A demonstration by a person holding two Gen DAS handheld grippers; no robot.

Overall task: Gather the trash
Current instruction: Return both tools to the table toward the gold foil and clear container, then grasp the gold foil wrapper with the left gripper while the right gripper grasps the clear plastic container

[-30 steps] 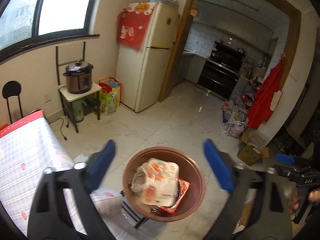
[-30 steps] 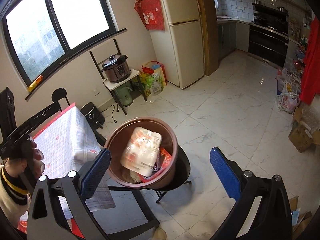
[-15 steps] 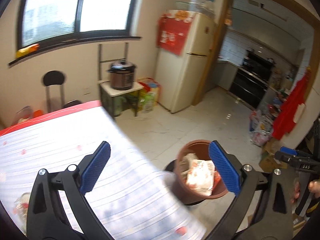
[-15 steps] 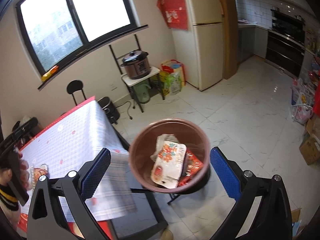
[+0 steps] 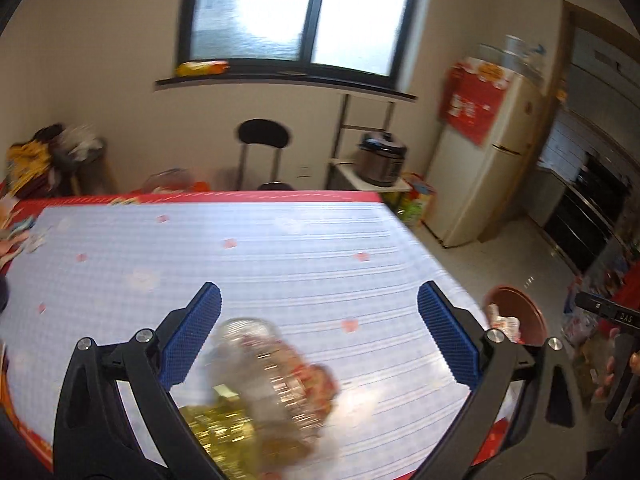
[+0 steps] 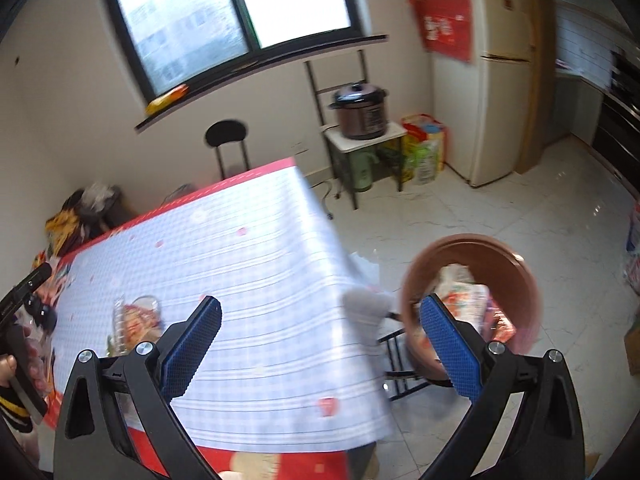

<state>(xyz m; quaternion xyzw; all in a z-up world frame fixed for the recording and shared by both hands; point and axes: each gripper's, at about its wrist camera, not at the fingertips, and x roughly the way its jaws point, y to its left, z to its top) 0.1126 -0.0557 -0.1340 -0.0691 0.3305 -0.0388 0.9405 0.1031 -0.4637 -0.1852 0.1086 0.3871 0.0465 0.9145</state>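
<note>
Your left gripper (image 5: 318,336) hangs wide open over the tabletop (image 5: 280,248), holding nothing. Just below and between its blue pads lies the next piece of trash: a clear plastic cup (image 5: 272,376) on its side, ribbed wall, red-printed wrapper stuffed inside, with a crumpled gold foil wrapper (image 5: 224,440) touching it on the near side. Motion blur hides finer detail.

Handling estimate: the cup looks thin-walled and very light; expect it to flex or crackle under squeeze and to roll on the smooth plastic tablecloth. Take it across the ribbed body near the middle, closing gently; the rim would probably buckle. The foil is soft and shapeless, so pinch a raised fold.

Your right gripper (image 6: 320,344) is likewise fully spread and empty, aimed at the tabletop's corner. The brown bin (image 6: 472,256), round, rigid-looking and smooth-walled, sits on a black stool beside that corner and already holds a white printed packet (image 6: 464,292).

Tablecloth: pale checked print with small pink motifs, red border.
</note>
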